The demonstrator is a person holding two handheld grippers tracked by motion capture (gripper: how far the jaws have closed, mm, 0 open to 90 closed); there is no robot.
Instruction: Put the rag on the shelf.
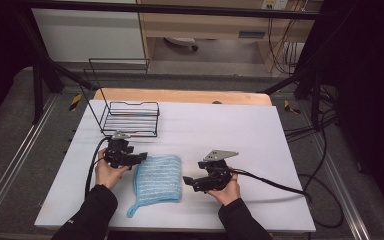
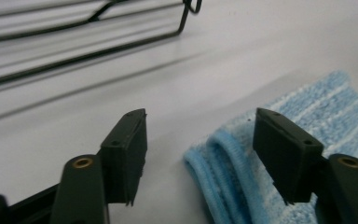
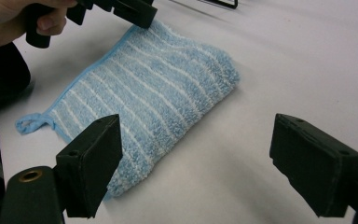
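A folded light-blue striped towel (image 1: pixel 157 180) lies flat on the white table sheet (image 1: pixel 230 135), with a hanging loop at its near-left corner. My left gripper (image 1: pixel 141 157) hovers at the towel's far-left corner, jaws open. In the left gripper view its jaws (image 2: pixel 200 121) stand apart over the towel's folded edge (image 2: pixel 223 154) without pressing it. My right gripper (image 1: pixel 186 181) sits just right of the towel and is open. The right gripper view shows its jaws (image 3: pixel 196 140) wide apart with the towel (image 3: pixel 154 79) ahead and to the left, and the left gripper (image 3: pixel 130 11) beyond it.
A black wire rack (image 1: pixel 130 119) stands on the sheet behind the left gripper, and its bars (image 2: pixel 74 51) are close in the left gripper view. Cables trail from both grippers. Bare sheet lies to the right and behind the towel.
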